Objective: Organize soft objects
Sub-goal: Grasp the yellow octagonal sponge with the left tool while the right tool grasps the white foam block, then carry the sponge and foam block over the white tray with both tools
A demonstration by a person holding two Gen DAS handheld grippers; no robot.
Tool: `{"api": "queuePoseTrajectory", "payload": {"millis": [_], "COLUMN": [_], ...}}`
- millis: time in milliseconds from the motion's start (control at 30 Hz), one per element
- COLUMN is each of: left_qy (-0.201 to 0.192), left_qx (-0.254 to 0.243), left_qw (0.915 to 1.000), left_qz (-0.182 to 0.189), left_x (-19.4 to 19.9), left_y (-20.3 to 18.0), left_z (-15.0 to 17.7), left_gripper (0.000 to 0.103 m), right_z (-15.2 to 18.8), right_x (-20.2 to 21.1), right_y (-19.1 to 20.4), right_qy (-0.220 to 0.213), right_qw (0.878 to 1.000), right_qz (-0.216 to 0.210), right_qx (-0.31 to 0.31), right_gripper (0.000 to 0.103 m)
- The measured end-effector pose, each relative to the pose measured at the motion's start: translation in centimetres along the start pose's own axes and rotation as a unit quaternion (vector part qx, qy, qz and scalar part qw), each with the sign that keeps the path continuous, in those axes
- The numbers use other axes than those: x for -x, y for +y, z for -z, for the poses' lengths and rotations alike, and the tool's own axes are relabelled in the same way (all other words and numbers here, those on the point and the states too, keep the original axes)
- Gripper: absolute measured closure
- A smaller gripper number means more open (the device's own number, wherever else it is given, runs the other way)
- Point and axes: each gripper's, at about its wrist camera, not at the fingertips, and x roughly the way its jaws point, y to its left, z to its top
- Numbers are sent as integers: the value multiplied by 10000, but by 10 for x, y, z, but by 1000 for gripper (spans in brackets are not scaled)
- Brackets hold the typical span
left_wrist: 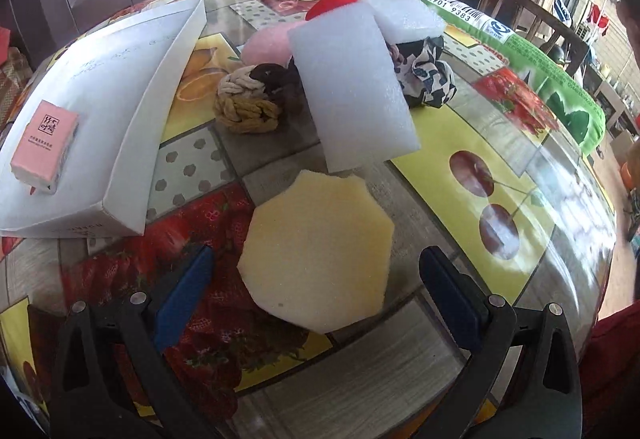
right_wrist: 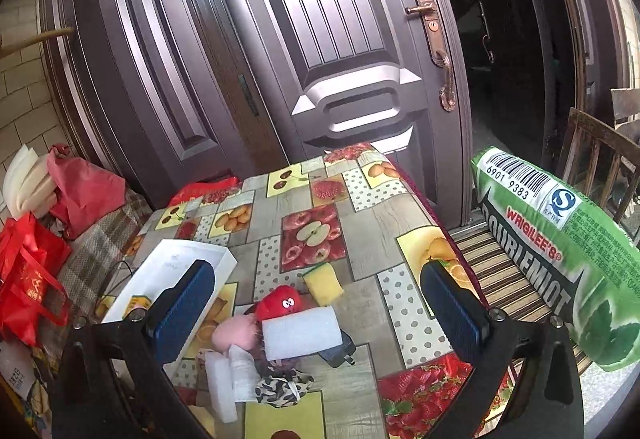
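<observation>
Left gripper [left_wrist: 316, 287] – jaws apart, astride yellow sponge [left_wrist: 318, 253]. Right gripper [right_wrist: 318, 303] – apart, empty; only its view shows a rectangular sponge [right_wrist: 324, 282] beyond the pile.

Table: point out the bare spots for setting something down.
Bare tablecloth lies right of the yellow sponge, toward the green pillow. The far end near the door is open too. It is crowded mid-table, around the white foam and rope knot, beside the white box.
</observation>
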Motion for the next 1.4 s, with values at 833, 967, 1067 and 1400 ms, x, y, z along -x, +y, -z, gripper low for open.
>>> {"api": "queuePoseTrajectory", "payload": {"millis": [833,967,1067,1400], "left_qy": [-1349,-1735,-2066,-3011], "left_qx": [1184,1181,1209,1433], "left_qw": [9815,9741,9642,9267], "left_qz": [-661,-846,-1140,-1731], "left_x": [124,161,189,270], "left_y": [56,73,88,118], "left_z": [-7,-29,-51,-89], "left_gripper": [46,46,46,46], "right_z": [62,47,25,-52], "right_x": [-139,-108,-65,89], "right_y": [53,55,65,128], "right_qy": [1782,1324,698,-1796], "right_qw": [9699,9814,9915,9768], "right_qz": [20,84,-19,-958], "right_qx": [1661,1390,1100,665], "right_gripper": [14,14,14,14]}}
